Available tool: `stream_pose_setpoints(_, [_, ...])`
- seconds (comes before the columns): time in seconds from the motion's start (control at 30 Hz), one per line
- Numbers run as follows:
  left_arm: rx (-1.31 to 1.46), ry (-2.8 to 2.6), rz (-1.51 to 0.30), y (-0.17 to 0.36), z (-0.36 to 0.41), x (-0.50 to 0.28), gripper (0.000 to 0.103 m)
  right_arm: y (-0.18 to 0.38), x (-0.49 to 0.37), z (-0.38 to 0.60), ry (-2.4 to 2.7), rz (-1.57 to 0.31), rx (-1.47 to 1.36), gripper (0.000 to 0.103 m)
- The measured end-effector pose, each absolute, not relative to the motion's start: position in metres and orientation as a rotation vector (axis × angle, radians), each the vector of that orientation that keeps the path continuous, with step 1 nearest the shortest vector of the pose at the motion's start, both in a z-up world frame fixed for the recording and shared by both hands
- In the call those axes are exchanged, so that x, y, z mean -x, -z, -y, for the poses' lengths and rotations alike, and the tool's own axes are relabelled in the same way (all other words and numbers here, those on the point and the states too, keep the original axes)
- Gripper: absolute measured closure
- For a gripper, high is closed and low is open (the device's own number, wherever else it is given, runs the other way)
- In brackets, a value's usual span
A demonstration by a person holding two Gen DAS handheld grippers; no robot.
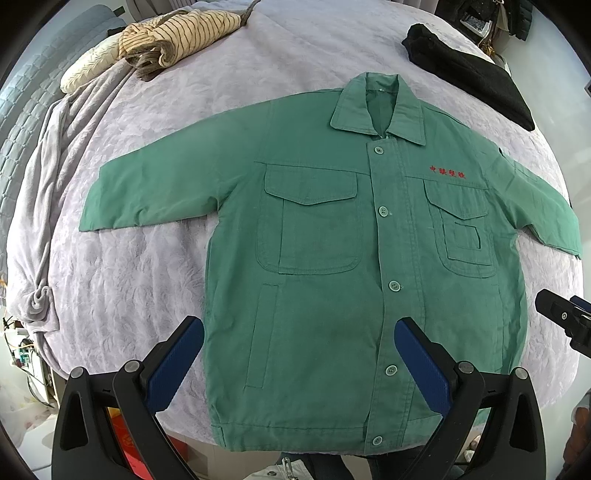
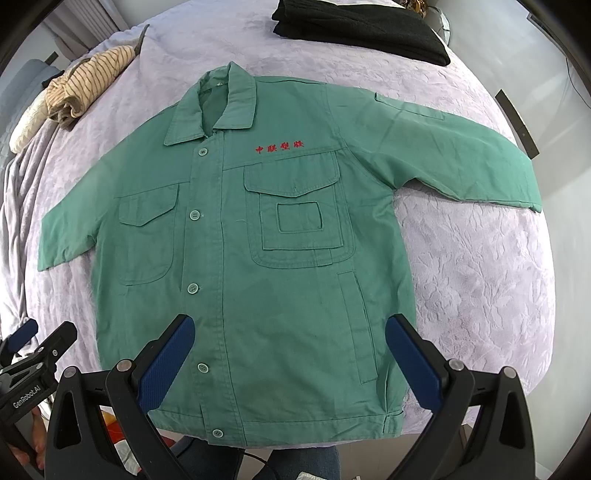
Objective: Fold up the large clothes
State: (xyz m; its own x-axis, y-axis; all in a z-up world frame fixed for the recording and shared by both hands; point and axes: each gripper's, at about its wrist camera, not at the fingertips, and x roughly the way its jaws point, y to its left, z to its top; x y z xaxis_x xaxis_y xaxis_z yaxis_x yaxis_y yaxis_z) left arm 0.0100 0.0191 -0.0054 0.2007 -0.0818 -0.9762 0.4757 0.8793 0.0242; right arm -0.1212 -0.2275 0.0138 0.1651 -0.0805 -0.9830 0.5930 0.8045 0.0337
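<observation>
On bed [image 1: 129, 280], green jacket [image 1: 332, 258] lies flat, front up, buttoned, both sleeves spread sideways, hem at near edge. Left gripper [image 1: 299, 354] wide, empty, hovering over hem left of button placket. Right gripper [image 2: 290, 350] wide, empty, above hem on other side. Folding apparently not begun. Likely next: each gripper takes sleeve or side edge, carries it across chest. Striped garment [image 1: 177, 35] and black garment [image 1: 469, 70] well apart at far side.
</observation>
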Motion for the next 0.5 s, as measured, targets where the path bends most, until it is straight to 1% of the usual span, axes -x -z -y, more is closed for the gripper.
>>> stream_pose_setpoints(0.5, [-0.349, 0.402, -1.344, 0.0132, -0.0173, -0.0145, 0.0, -0.0098, 0.1126, 0.2276, 0.509, -1.352, -0.458, 0.0])
